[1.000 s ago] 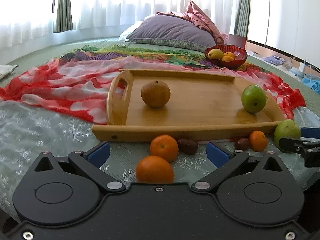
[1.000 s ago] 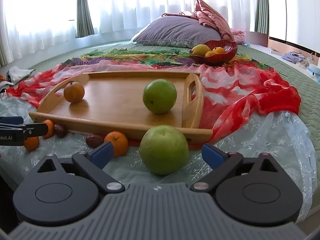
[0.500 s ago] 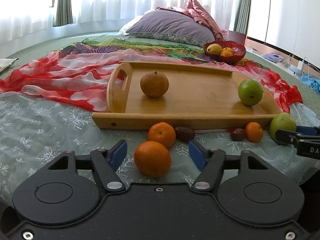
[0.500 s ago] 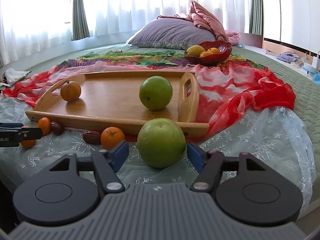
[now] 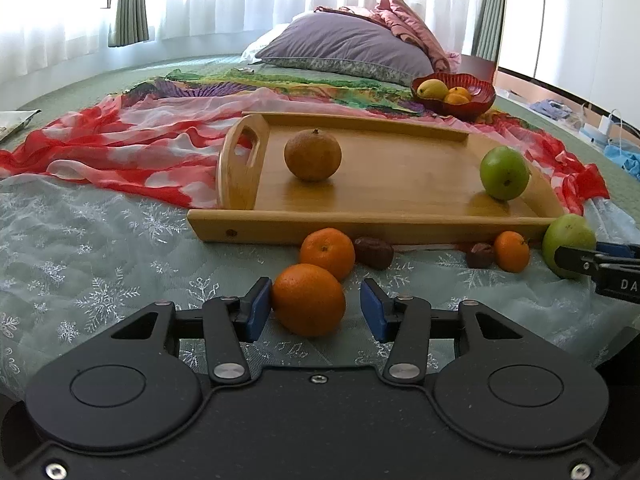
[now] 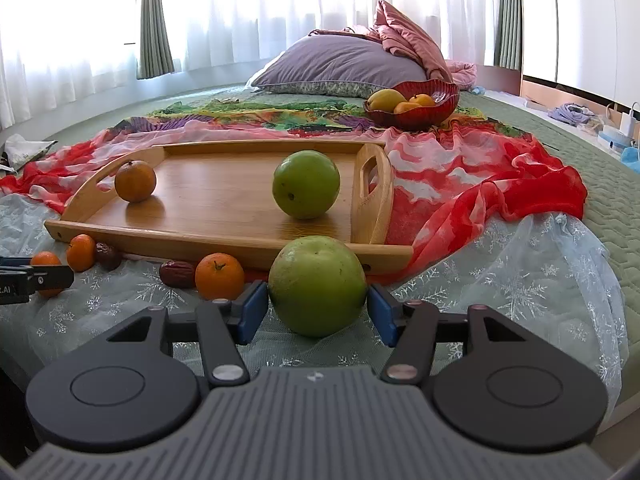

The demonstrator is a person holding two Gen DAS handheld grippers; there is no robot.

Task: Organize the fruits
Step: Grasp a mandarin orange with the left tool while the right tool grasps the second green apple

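A wooden tray (image 5: 400,184) on the bed holds a brownish orange (image 5: 313,155) and a green apple (image 5: 504,173). In front of it lie oranges and dark dates. My left gripper (image 5: 316,308) brackets the nearest orange (image 5: 309,299); the left pad touches it, the right pad stands a little off. My right gripper (image 6: 318,310) has both blue pads against a big green apple (image 6: 317,286) that rests on the cloth before the tray (image 6: 224,208). A second orange (image 5: 327,253) and a date (image 5: 374,252) lie just beyond the left gripper.
A red bowl (image 5: 454,96) with yellow and orange fruit stands behind the tray, near a purple pillow (image 5: 348,50). A red-white scarf (image 5: 120,152) spreads left and right of the tray. A small orange (image 6: 219,275) and a date (image 6: 176,273) lie left of the right gripper.
Both grippers have narrowed their jaws around their fruit, the left on the near orange, the right on the big green apple. The fruits have not left the cloth.
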